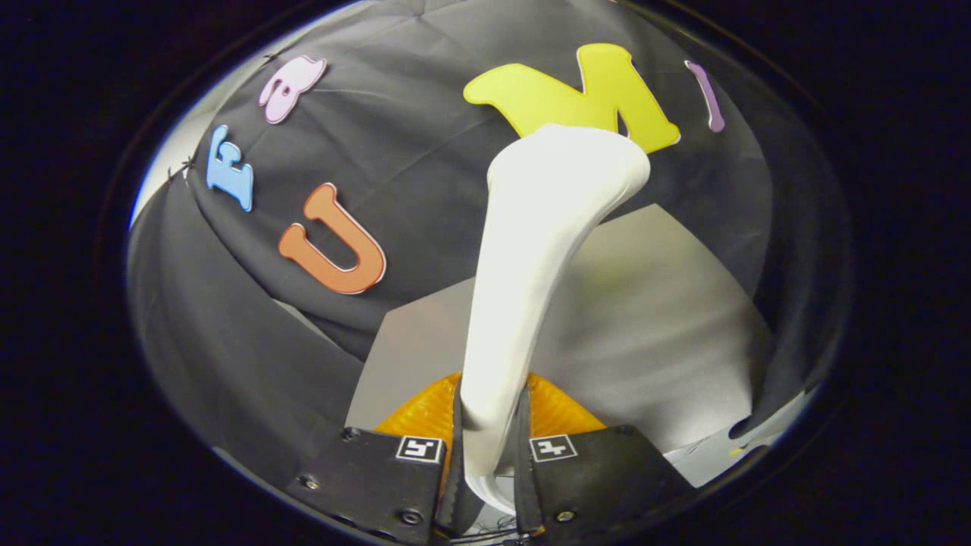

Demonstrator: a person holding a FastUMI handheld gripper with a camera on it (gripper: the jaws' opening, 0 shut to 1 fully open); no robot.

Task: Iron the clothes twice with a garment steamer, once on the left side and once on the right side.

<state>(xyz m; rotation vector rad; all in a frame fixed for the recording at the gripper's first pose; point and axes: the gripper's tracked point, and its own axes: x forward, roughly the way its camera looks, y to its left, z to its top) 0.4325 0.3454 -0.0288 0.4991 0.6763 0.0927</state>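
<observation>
— So what has the hand-held gripper [485, 447] got?
— Both fingers are clamped on the white garment steamer's [531, 288] handle; its head rises beyond them, above the grey surface [667, 326].

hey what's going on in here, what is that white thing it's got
The hand-held gripper is shut on the white garment steamer, both fingers pressing its handle. The steamer's wide head points up and away toward the black cloth wall, above a grey surface. No clothes are in sight at this moment, so no ironing pass is underway here.
</observation>
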